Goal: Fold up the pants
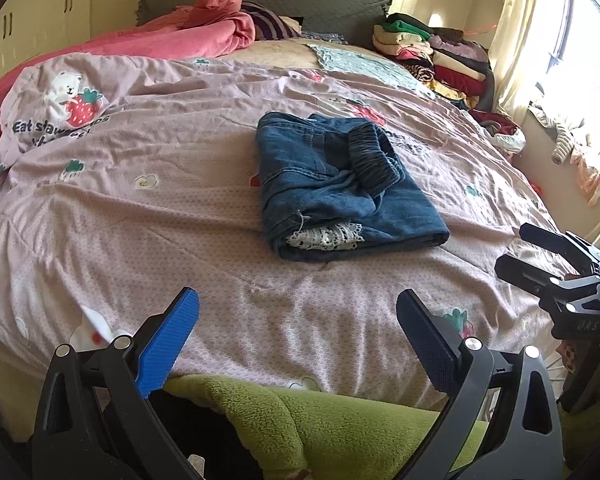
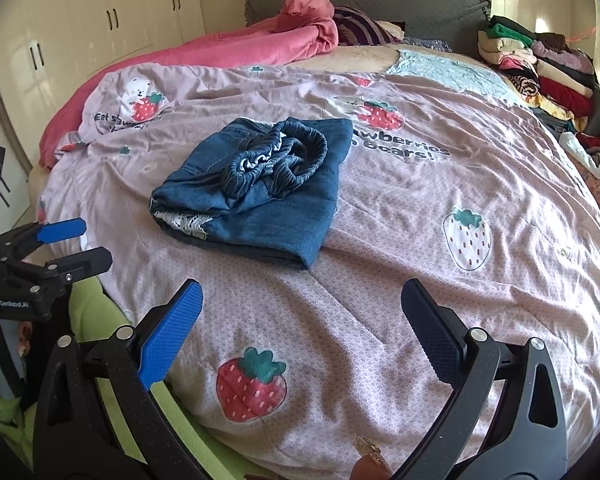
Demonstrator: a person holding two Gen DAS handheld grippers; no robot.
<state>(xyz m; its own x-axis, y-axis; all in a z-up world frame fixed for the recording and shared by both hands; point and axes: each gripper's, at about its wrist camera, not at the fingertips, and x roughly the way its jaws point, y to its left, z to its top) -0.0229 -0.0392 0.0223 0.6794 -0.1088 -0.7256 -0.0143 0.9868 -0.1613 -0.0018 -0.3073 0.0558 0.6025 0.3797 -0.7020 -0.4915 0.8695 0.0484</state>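
Through my left wrist camera, my left gripper (image 1: 298, 336) hangs over the near edge of the bed, its jaws spread wide with nothing between them. One pad is bright blue, the other dark. Beyond them, near the middle of the pink strawberry quilt (image 1: 140, 208), lie the denim pants (image 1: 340, 188), folded into a thick, compact bundle. In this view the bundle's long axis runs from far to near, leaning a little to the right as it comes toward me. The elastic waistband (image 1: 374, 156) lies on top at the far right, and a bit of white patterned lining shows at the near left end. A green fleece garment (image 1: 320, 424) fills the lower frame just under my jaws. My right gripper (image 1: 540, 256) shows at the right edge, well apart from the pants, jaws parted and empty. A stack of folded clothes (image 1: 432, 60) sits at the far right of the bed, and a pink blanket (image 1: 204, 36) is bunched at the far left by the headboard.

Through my right wrist camera, my right gripper (image 2: 302, 332) also hovers over the near part of the quilt (image 2: 460, 208), jaws wide apart and holding nothing. The pants (image 2: 268, 204) lie ahead and slightly left, the gathered waistband (image 2: 276, 156) on top toward the far side, the lining at the near left. My left gripper (image 2: 80, 244) appears at the left edge, jaws apart, clear of the denim.
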